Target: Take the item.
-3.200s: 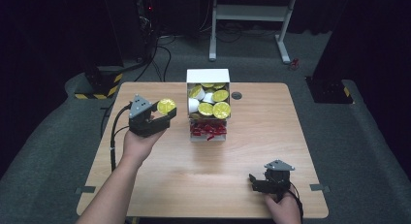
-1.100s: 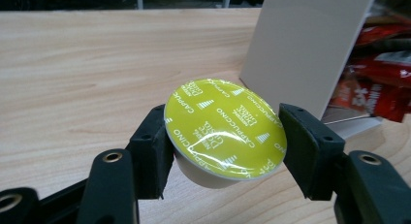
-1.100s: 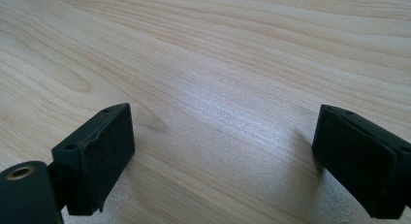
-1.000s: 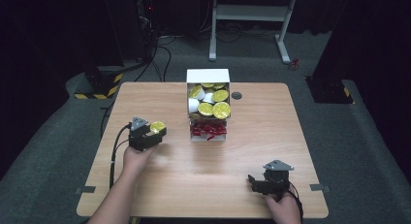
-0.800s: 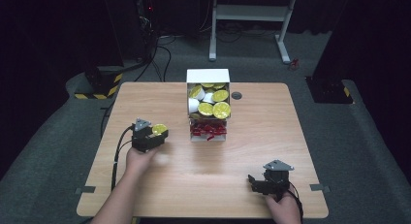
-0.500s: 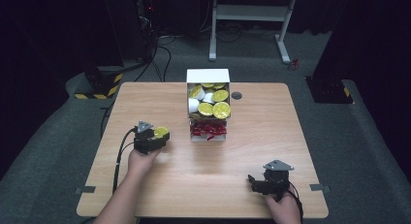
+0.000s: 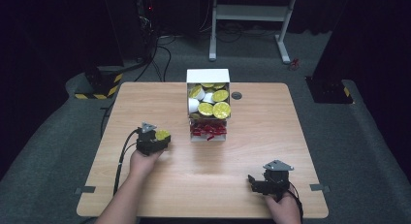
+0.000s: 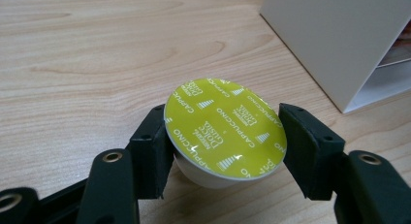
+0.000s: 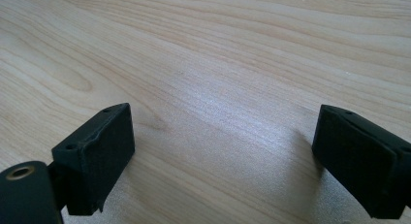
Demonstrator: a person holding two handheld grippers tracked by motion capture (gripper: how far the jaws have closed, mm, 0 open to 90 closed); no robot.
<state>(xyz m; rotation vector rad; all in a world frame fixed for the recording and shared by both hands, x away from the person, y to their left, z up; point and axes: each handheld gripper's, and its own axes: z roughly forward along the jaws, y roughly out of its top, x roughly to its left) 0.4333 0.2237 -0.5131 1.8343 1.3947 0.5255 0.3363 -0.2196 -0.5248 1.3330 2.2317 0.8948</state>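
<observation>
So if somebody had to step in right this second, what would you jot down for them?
Left gripper: shut on one yellow-lidded capsule, low over the table, left of the white box.
Right gripper: open, nothing between its jaws, near the table's front right.
Done: one capsule is out of the box.
Left: set it down, probably; many capsules are in the box.

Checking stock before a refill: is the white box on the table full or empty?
Full: the white box is crammed with yellow-lidded coffee capsules up to its open front.
</observation>
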